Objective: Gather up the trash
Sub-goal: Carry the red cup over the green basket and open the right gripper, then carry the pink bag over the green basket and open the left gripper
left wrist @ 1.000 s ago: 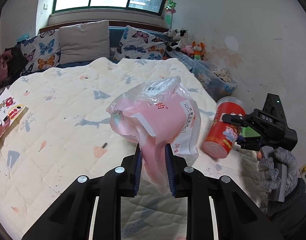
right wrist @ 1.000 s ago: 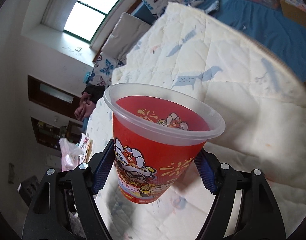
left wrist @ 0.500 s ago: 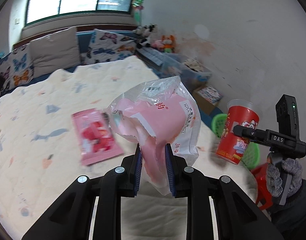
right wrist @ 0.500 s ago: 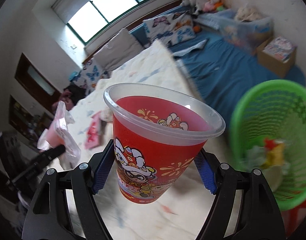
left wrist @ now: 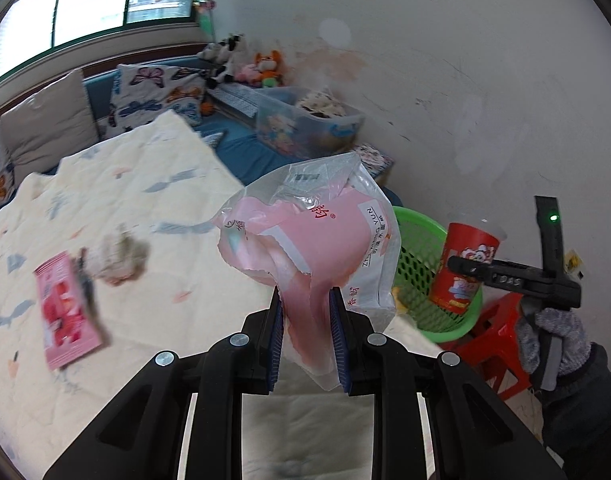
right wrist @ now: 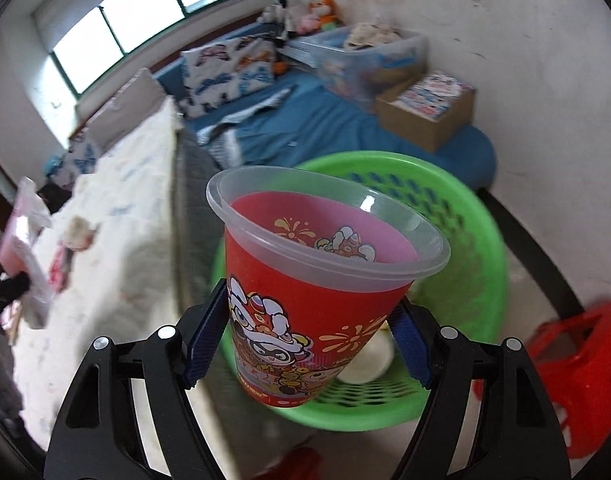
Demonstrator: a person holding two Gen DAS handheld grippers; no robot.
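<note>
Both hands are loaded, nothing dropped yet. The right gripper (right wrist: 309, 344) is clamped on the red cartoon cup (right wrist: 305, 304) and hangs right over the green basket (right wrist: 477, 216), which already has some bits in it (a whitish lump, hard to tell what). The left gripper (left wrist: 307, 336) pinches the pink plastic bag (left wrist: 309, 240), held over the bed's edge, short of the basket. On the quilt (left wrist: 125, 184) a pink packet (left wrist: 65, 312) and a crumpled wad (left wrist: 117, 256) are left to collect.
</note>
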